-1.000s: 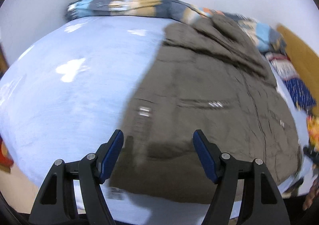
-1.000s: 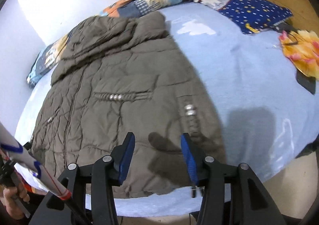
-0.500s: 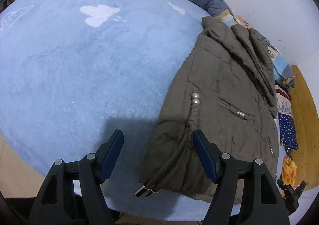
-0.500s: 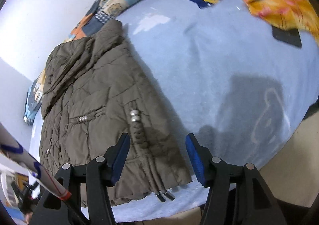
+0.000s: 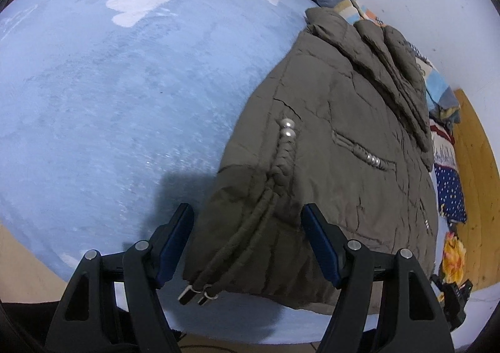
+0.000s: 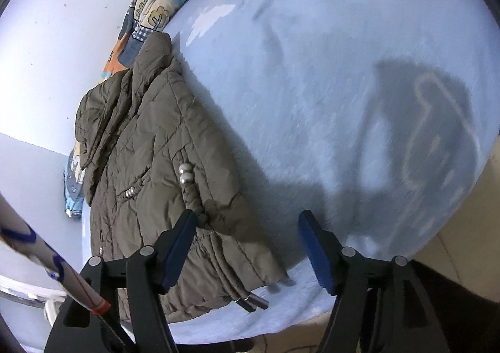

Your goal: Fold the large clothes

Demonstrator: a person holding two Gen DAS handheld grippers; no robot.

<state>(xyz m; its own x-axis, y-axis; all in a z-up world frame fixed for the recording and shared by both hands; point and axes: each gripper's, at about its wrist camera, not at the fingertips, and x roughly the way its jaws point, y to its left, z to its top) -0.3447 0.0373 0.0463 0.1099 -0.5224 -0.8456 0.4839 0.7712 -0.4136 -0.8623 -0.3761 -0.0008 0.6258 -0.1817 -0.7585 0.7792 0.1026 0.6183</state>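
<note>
One jacket (image 5: pixel 337 146) lies lengthwise, collar far, hem near. Left gripper (image 5: pixel 247 240) gapes over the hem, unclenched; right gripper (image 6: pixel 247 246) is opening, nothing gripped.

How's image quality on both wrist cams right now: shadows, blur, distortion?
Left wrist view: sharp, strong fisheye bend, black corners; a hard gripper shadow falls on the blue blanket beside the olive jacket. Right wrist view: the blanket looks slightly smeared, a big dark shadow lies across it, and the jacket stays readable.
</note>
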